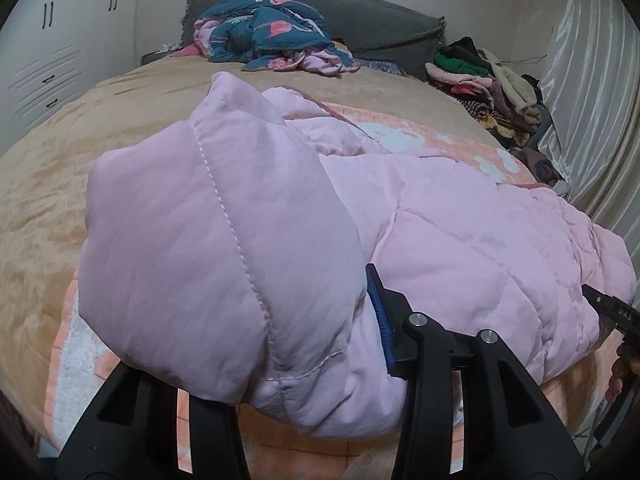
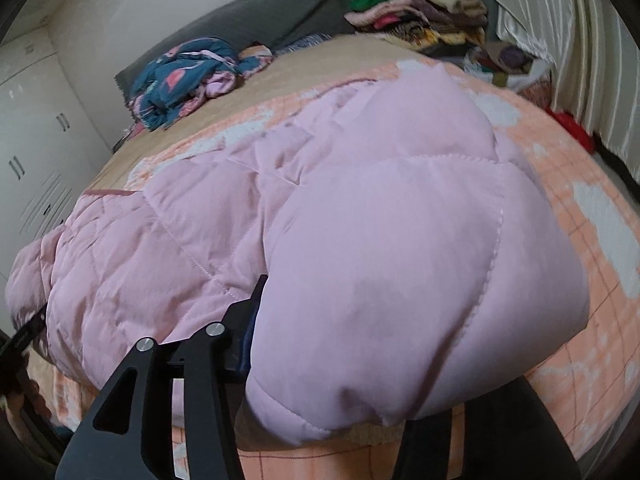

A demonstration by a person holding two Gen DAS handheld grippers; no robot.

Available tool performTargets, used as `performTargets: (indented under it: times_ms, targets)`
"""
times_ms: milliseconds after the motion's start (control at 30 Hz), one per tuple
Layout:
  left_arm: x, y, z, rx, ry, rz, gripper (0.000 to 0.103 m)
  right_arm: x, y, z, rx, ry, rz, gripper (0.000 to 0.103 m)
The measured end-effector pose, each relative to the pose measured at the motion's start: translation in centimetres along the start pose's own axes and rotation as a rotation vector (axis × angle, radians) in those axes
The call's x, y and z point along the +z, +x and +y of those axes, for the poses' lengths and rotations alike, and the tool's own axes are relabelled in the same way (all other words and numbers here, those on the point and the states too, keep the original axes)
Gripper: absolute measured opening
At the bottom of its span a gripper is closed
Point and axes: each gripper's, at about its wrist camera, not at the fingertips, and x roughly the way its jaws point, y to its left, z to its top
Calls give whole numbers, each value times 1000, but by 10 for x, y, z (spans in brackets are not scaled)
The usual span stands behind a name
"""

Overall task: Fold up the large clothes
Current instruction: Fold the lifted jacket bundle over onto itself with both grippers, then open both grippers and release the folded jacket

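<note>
A puffy pink quilt (image 1: 460, 240) lies across the bed on an orange checked blanket (image 1: 420, 128). Its near left corner (image 1: 192, 248) bulges up over my left gripper (image 1: 272, 300). The blue pad (image 1: 380, 320) of the gripper's right finger presses the fabric and the other finger is buried under it. In the right wrist view the quilt's (image 2: 160, 248) right corner (image 2: 400, 272) drapes over my right gripper (image 2: 360, 300). These jaws stand wide with the fold loose between them. Only the left finger (image 2: 248, 320) shows.
A tan cover (image 1: 100, 152) spreads over the bed. A teal flowered bundle (image 1: 272, 32) lies by a grey cushion (image 1: 360, 16) at the head. Stacked clothes (image 1: 492, 80) sit far right by a pale curtain (image 1: 592, 92). White cupboards (image 1: 48, 52) stand left. A hand (image 1: 624, 360) shows at the right edge.
</note>
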Motion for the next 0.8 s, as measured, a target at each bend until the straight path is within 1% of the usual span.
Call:
performTargets:
  times_ms: [67, 133, 167, 300, 400, 467, 533, 567, 700, 767, 800]
  targets:
    - [-1, 2, -1, 6, 0, 7, 35, 0, 6, -3, -5, 27, 13, 53]
    - [-2, 4, -4, 15, 2, 15, 37, -2, 9, -6, -4, 46, 20, 60]
    - [-2, 3, -4, 18, 3, 18, 37, -3, 11, -7, -2, 55, 27, 61]
    - [-4, 2, -4, 21, -4, 27, 39, -7, 10, -18, 27, 102, 46, 70]
    - [-5, 2, -1, 23, -13, 36, 42, -11, 8, -25, 29, 120, 59, 80]
    - [-6, 3, 2, 23, -21, 44, 43, -13, 6, -29, 35, 125, 64, 84]
    - [-7, 3, 3, 27, -23, 50, 45, -16, 2, -33, 34, 131, 68, 92]
    - [-9, 2, 4, 28, -26, 53, 46, -18, 0, -36, 29, 136, 70, 94]
    - [-12, -1, 7, 29, -38, 63, 53, -26, -9, -45, 37, 147, 74, 99]
    - [-13, -4, 9, 30, -42, 69, 56, -29, -14, -48, 37, 150, 74, 99]
    - [-14, -5, 10, 30, -45, 74, 61, -31, -17, -50, 35, 150, 74, 99]
